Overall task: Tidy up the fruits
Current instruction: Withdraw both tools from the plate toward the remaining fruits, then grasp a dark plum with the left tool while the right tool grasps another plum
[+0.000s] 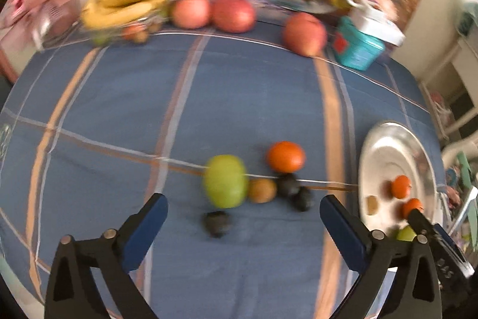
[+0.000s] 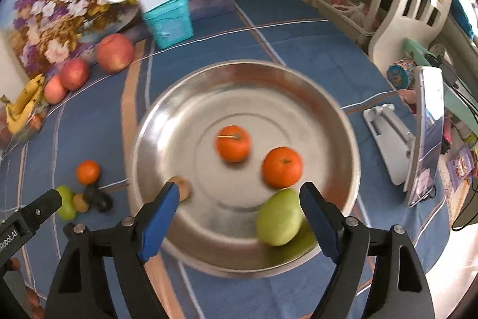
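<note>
Both sets of tongs spread wide right now, nothing clamped in either. Left gripper (image 1: 243, 217) hanging over the loose pile on the blue plaid tablecloth (image 1: 239, 91): green fruit (image 1: 225, 181) just ahead and between the jaws, brown kiwi (image 1: 262, 190) touching its right side, two dark fruits (image 1: 295, 190) bunched right of that, a tangerine (image 1: 286, 156) further ahead, one more dark fruit (image 1: 217, 224) sitting closest to the pads. Right gripper (image 2: 239, 201) parked over the steel tray (image 2: 179, 97), which already holds two tangerines (image 2: 233, 143), a green fruit (image 2: 279, 217) lying between its pads untouched, and a small brown piece (image 2: 180, 188) by the left pad.

Best bet for the next grab, probably: drop straight down on the near dark fruit, since it sits apart from the rest. Going for the big green one risks nudging the kiwi and sending it rolling. Centre the pads on the widest part, squeeze gently, round stuff squirts out easy. Worth lifting the right tongs clear of the tray first, to leave room for unloading. Picture pretty blurry, so exact contacts in the pile hard to call.
</note>
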`<state>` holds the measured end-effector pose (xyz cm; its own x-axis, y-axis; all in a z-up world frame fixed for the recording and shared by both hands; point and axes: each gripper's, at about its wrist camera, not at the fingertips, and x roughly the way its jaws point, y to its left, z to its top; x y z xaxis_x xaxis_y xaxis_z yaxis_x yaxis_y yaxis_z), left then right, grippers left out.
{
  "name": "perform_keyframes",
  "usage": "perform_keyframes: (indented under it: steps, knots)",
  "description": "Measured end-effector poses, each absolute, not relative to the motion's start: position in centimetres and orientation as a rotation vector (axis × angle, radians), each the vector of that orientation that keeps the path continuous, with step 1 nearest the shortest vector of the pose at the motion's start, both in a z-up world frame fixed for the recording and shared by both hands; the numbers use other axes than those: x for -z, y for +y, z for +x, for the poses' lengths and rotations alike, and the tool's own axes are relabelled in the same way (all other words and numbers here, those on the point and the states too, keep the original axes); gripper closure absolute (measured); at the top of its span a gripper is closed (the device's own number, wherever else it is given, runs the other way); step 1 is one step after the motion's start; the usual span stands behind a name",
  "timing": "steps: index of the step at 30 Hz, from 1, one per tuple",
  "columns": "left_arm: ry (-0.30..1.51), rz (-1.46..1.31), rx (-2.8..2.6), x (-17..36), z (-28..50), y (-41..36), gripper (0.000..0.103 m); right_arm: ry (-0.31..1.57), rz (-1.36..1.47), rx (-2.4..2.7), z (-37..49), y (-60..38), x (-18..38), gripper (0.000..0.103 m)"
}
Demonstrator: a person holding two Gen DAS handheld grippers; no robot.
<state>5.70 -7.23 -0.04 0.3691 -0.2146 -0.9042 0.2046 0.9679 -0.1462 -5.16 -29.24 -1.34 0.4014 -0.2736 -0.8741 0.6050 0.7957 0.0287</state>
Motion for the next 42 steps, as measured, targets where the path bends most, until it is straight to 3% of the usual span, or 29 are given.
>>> perform_keyframes:
  steps: [3, 25, 33, 35, 37, 41, 42]
  knots:
    - [1.155, -0.036, 0.226, 0.3, 5.8, -4.8, 0.0, 0.999, 0.346, 0.553, -4.9, -27.9, 1.0, 0.009]
    - [1.087, -0.125, 0.173, -0.4, 8.2, 1.2, 0.0, 0.995, 0.242, 0.275, 1.0, -17.8, 1.8, 0.008]
    - [1.201, -0.174, 0.217, 1.7, 8.8, 0.5, 0.0, 1.027, 0.237, 0.224, 1.8, -16.9, 3.8, 0.008]
    - [1.23, -0.174, 0.217, 2.3, 8.7, 0.2, 0.0, 1.046, 0.243, 0.224, 1.9, -17.1, 4.5, 0.01]
    - [1.255, -0.179, 0.217, 2.8, 8.5, -0.1, 0.0, 1.063, 0.243, 0.222, 2.0, -17.2, 4.9, 0.025]
    - [1.298, -0.187, 0.241, 3.5, 8.1, -0.9, 0.001, 1.104, 0.244, 0.221, 1.9, -17.6, 6.1, 0.032]
    - [1.305, -0.183, 0.245, 3.6, 8.0, -1.1, 0.001, 1.114, 0.245, 0.219, 1.8, -17.7, 6.3, 0.038]
